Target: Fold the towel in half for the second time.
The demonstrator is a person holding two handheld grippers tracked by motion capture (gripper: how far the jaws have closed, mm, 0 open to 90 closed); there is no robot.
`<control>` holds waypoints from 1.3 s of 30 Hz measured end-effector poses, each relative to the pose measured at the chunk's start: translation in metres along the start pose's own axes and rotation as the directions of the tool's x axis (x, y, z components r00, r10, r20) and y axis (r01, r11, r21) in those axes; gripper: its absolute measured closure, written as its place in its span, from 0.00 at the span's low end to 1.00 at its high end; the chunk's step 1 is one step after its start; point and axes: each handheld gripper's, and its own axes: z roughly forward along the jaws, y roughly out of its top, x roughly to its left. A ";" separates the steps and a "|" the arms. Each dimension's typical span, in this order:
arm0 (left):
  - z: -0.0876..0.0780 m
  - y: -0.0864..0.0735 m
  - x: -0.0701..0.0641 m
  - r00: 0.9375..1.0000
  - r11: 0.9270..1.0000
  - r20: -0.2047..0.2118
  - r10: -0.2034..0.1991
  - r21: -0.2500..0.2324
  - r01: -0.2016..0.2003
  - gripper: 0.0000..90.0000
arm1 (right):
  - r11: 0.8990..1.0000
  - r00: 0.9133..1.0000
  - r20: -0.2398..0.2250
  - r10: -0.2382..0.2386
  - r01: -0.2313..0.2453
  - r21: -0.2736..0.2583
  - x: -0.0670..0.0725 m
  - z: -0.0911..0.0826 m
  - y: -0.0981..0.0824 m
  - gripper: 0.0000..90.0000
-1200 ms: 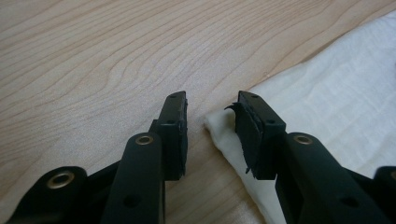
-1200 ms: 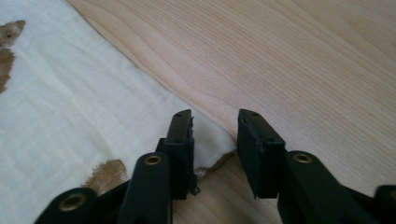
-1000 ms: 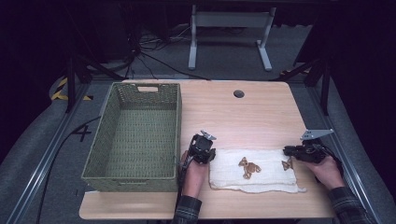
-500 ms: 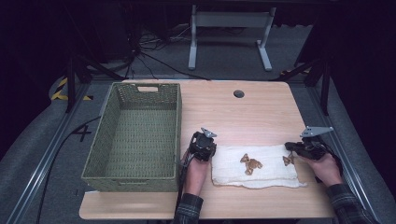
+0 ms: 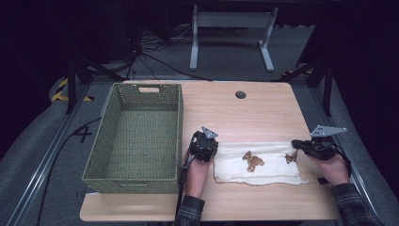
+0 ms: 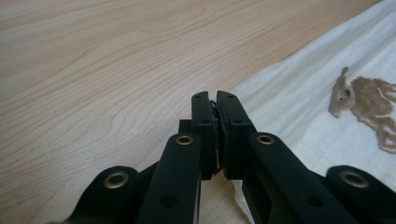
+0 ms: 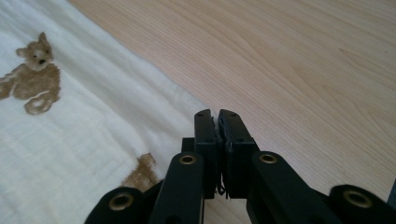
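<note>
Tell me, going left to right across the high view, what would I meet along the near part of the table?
Basket → left gripper → cloth with a bear print → right gripper.

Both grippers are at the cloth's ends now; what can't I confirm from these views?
- Whether the left gripper pinches the cloth: its shut jaws cover the cloth edge in the left gripper view.
- Same for the right gripper, right gripper view.
- Brown bear print: too small in the high view.
- Basket near inside wall: hidden by its rim.
</note>
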 end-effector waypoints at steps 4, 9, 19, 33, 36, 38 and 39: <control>-0.006 -0.004 -0.003 1.000 1.000 0.007 0.003 -0.018 -0.003 0.96 | 1.000 1.000 -0.011 0.001 -0.001 -0.009 0.005 -0.011 -0.005 0.96; -0.018 -0.007 -0.011 1.000 0.999 0.009 0.019 -0.027 -0.018 0.96 | 1.000 1.000 -0.023 0.002 -0.002 -0.013 0.012 -0.021 -0.011 0.96; -0.035 -0.018 -0.026 0.999 0.998 -0.003 0.049 -0.026 -0.049 0.96 | 1.000 0.999 -0.043 -0.014 0.014 -0.010 0.028 -0.036 -0.023 0.96; -0.045 -0.032 -0.044 0.997 0.997 -0.030 0.076 0.006 -0.076 0.96 | 1.000 0.997 -0.070 -0.015 0.016 0.019 0.045 -0.046 -0.038 0.96; -0.044 -0.039 -0.045 0.998 0.998 -0.021 0.067 0.018 -0.067 0.96 | 0.999 0.997 -0.081 -0.012 0.015 0.031 0.047 -0.046 -0.042 0.96; -0.042 -0.043 -0.044 0.998 0.997 -0.012 0.065 0.032 -0.064 0.96 | 0.999 0.996 -0.090 -0.010 0.013 0.038 0.048 -0.045 -0.044 0.96; -0.040 -0.045 -0.044 0.998 0.998 -0.010 0.061 0.036 -0.060 0.96 | 0.999 0.996 -0.093 -0.011 0.015 0.045 0.049 -0.044 -0.045 0.95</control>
